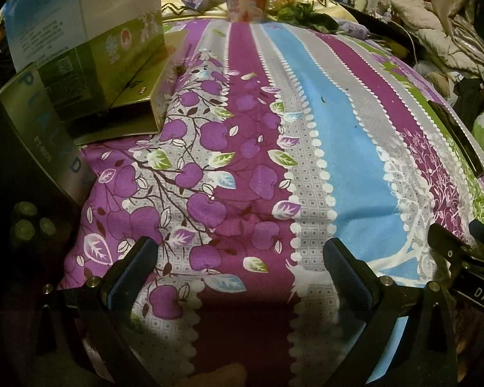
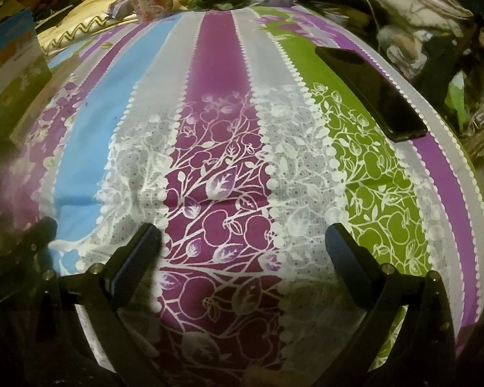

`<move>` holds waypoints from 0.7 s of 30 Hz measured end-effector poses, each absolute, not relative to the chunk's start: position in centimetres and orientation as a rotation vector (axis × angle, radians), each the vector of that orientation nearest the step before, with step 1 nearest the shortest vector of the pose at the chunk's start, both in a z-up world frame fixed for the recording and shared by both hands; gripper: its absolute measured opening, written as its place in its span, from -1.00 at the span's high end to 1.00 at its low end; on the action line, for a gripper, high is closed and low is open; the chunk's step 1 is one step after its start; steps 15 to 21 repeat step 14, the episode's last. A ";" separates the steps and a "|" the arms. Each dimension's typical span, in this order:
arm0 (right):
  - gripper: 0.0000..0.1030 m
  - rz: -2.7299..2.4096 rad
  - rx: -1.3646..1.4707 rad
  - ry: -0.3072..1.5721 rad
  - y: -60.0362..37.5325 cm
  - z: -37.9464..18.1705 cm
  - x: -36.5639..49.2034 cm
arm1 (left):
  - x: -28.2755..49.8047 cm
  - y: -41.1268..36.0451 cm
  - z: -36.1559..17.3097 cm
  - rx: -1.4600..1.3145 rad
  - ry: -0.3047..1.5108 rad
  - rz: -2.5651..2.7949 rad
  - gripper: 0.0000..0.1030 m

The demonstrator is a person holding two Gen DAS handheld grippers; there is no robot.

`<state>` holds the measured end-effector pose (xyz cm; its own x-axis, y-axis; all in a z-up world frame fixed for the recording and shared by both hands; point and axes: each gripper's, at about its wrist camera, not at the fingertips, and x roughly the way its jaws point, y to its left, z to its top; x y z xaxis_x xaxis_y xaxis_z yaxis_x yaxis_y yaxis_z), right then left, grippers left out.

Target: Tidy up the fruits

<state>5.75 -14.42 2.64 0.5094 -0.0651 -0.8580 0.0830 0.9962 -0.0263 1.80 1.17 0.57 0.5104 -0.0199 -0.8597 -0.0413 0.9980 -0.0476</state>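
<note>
Striped floral bedsheet [image 2: 216, 74], cluttered room, phone [image 2: 371, 90] lying flat

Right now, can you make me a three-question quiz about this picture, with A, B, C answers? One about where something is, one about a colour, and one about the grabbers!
1. Where does the black phone lie?
A. On the right side of the striped cloth, on its green stripe
B. Inside the bowl
C. On top of the boxes

2. What colour is the plain stripe between the two grey stripes in the left wrist view?
A. Orange
B. Light blue
C. Black

3. How are the two grippers?
A. Both shut on fruit
B. One open, one shut
C. Both open and holding nothing

Answers:
1. A, the phone rests flat by the cloth's right edge, on green.
2. B, the plain band is light blue.
3. C, the left gripper and the right gripper each show fingers spread wide with only cloth between them.
</note>
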 end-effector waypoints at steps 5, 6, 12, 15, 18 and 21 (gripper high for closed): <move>-1.00 -0.082 0.033 1.032 -14.5 2.5 5.8 | 1.9 1.1 0.6 -0.064 1.036 0.015 -1.00; -1.00 -0.081 0.032 1.031 -14.5 2.5 5.8 | 2.0 1.1 0.6 -0.063 1.036 0.016 -1.00; -1.00 -0.081 0.030 1.028 -14.6 2.5 5.8 | 2.3 1.1 0.7 -0.063 1.035 0.016 -1.00; -1.00 -0.080 0.029 1.027 -14.6 2.5 5.9 | 2.4 1.0 0.7 -0.063 1.034 0.016 -1.00; -1.00 -0.080 0.029 1.027 -14.6 2.5 5.9 | 2.4 1.0 0.7 -0.063 1.034 0.016 -1.00; -1.00 -0.080 0.029 1.027 -14.6 2.5 5.9 | 2.4 1.0 0.7 -0.063 1.034 0.016 -1.00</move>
